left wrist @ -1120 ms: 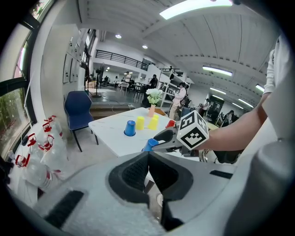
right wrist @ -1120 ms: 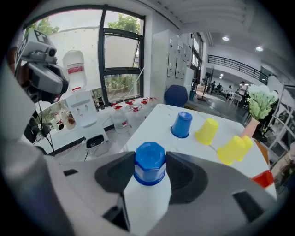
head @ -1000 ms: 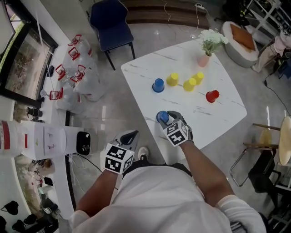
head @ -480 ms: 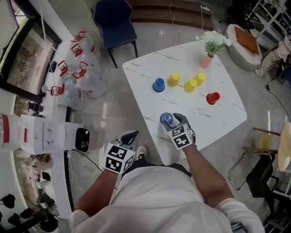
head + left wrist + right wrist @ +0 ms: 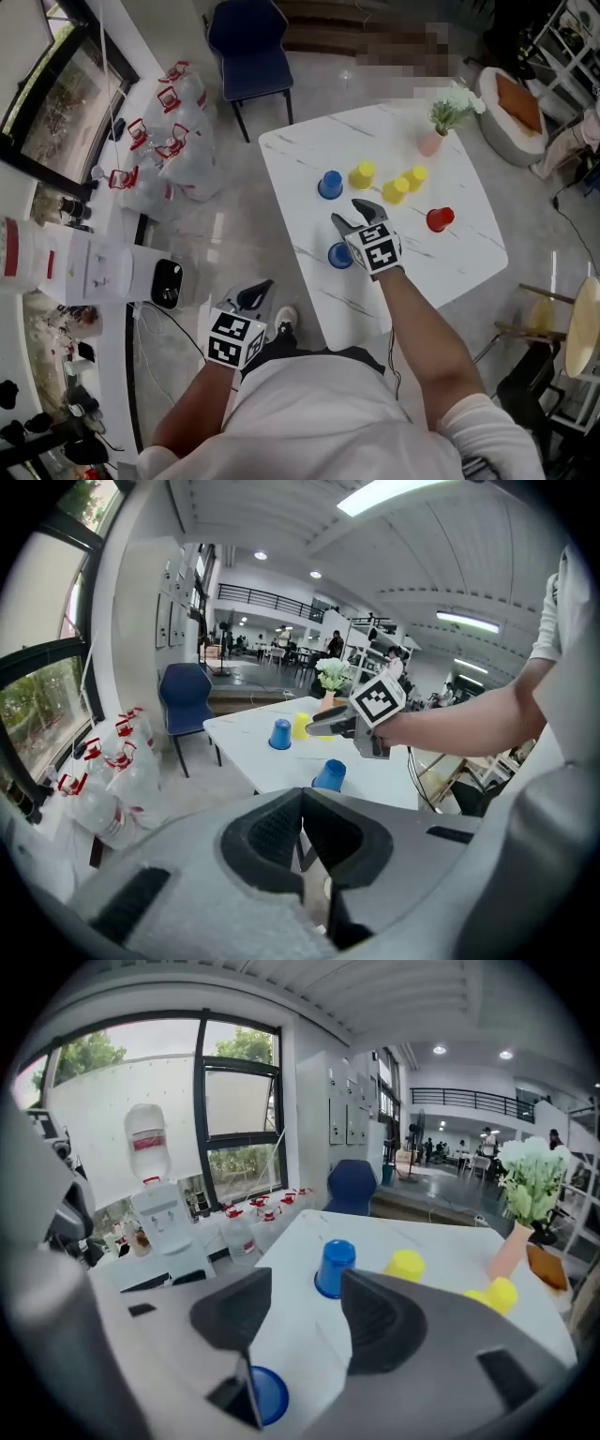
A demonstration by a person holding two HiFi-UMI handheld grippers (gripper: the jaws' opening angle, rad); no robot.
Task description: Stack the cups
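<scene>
Your right gripper (image 5: 305,1309) hangs over the tabletop (image 5: 450,272) with its jaws wide apart and nothing held. They've just eased in a touch, but only tabletop shows in the gap.

The near blue cup (image 5: 266,1395) sits low and to the left of the left-hand jaw, outside the gap and touching neither jaw. In the head view it's just beside the gripper body, close to the tabletop's edge.

The far blue cup (image 5: 335,1267) stands upside down pretty much straight ahead of the gap, well beyond the tips. The nearest yellow cup (image 5: 405,1265) is just right of it, past the right-hand jaw's tip. Two more yellow cups (image 5: 499,1294) sit further right again. The red cup (image 5: 438,218) is off to the right of the jaws, well apart from everything else.

Your left gripper (image 5: 301,795) is off the tabletop, over the floor (image 5: 234,234) — jaws closed tip to tip, nothing in them. From its view the near blue cup is ahead of the tips and a bit right, well apart, with your right gripper above the cup.
</scene>
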